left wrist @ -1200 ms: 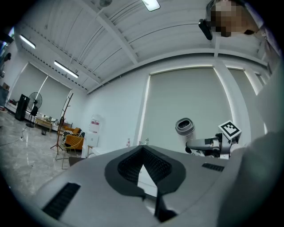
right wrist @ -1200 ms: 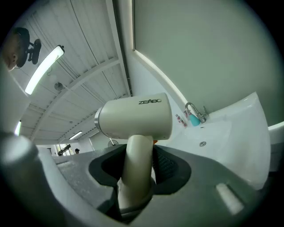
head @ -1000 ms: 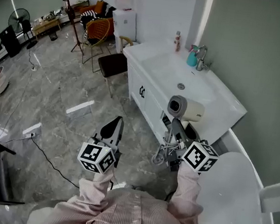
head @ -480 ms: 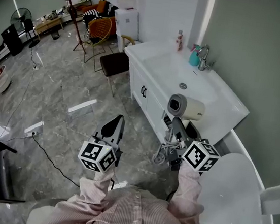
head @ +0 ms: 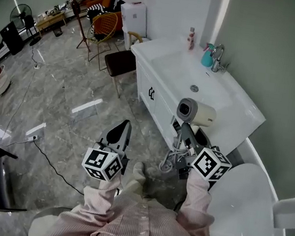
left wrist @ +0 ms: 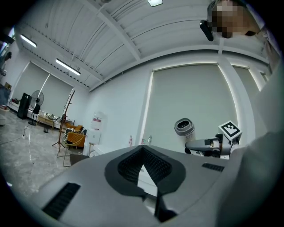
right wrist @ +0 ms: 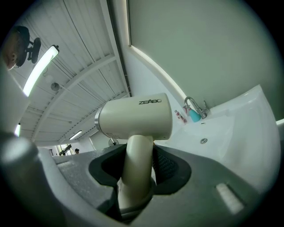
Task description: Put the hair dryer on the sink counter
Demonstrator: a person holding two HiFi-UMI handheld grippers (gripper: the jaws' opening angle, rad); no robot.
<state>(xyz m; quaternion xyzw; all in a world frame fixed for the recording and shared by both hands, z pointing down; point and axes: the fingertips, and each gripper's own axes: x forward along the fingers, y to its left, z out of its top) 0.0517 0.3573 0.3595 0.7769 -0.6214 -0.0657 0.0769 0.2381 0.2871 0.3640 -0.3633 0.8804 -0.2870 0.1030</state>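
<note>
Cream hair dryer (head: 196, 113): one, clamped in right gripper (head: 185, 130) | left gripper (head: 124, 129): closed, empty

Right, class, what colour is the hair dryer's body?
The hair dryer is cream; the right gripper view shows it best.

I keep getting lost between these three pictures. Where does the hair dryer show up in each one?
Head view: the hair dryer is right of centre, over the front edge of the sink counter.
Left gripper view: right of centre and small, with its grey nozzle towards the camera.
Right gripper view: it fills the centre, its handle running down between the jaws.
Shared landmark: the faucet.
</note>
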